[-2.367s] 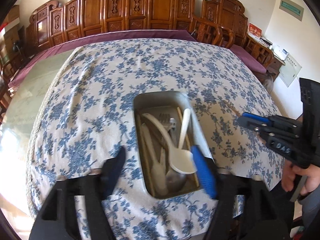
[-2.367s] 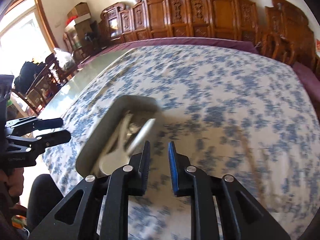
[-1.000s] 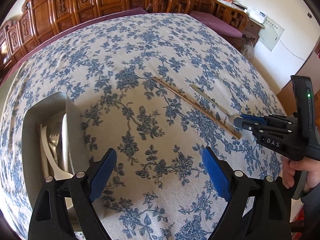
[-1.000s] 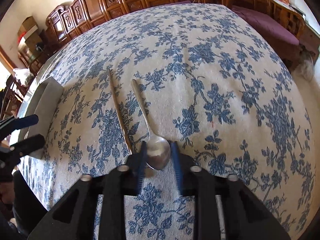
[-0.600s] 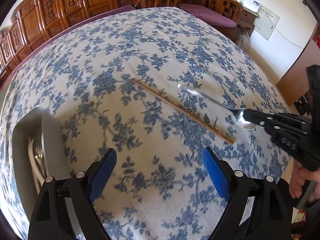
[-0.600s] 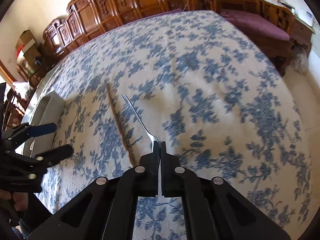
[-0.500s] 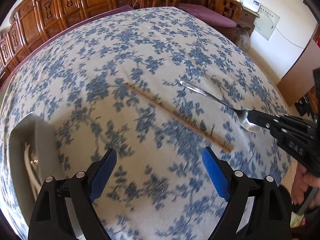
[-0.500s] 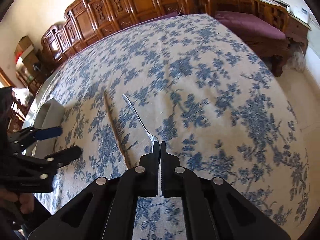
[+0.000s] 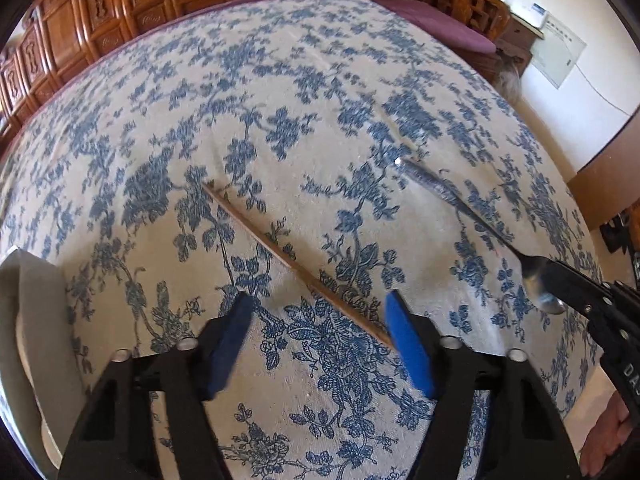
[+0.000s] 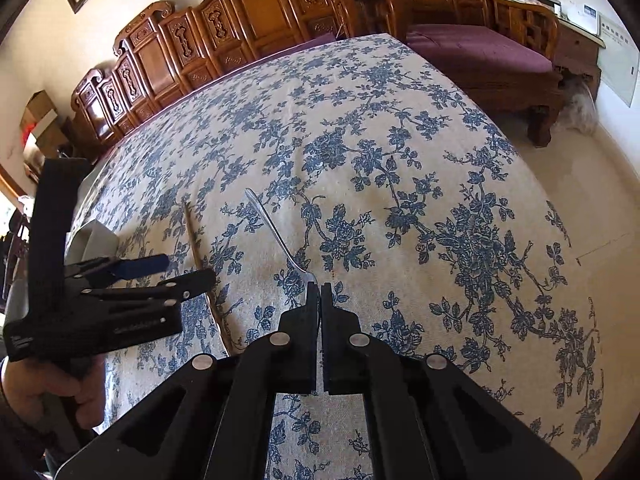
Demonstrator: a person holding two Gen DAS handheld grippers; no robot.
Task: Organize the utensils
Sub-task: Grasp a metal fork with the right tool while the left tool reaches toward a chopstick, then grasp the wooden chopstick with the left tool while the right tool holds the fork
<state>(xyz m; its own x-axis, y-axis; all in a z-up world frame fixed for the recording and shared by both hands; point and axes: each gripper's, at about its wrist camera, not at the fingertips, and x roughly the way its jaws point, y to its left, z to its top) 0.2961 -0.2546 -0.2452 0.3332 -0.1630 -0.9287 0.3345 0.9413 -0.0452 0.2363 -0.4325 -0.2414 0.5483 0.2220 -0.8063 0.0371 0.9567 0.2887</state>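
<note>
Gripping the metal spoon (image 9: 460, 204) by its bowl end, our right gripper (image 10: 320, 286) has its fingers clenched on it, the handle jutting forward and lifted clear of the flowered tablecloth (image 9: 304, 80); we judge the spoon stiff, light and slick, so a pinch this far from its middle may let it swivel or slip, and a hold nearer the neck would steady it; the chopstick (image 9: 296, 264) lies flat on the cloth between the spread pads of our left gripper (image 9: 320, 340), which grasps nothing; thin, rigid and low against the fabric, it will likely roll or skate unless we close across its midsection and press down a little; the metal tray (image 9: 28, 320) sits at the left edge of the left wrist view, well apart from both utensils, and here only its rim and outer wall show, so we cannot tell what it holds; we judge that both pieces belong there, and the spoon's long overhang will need watching as it passes over the rim.
</note>
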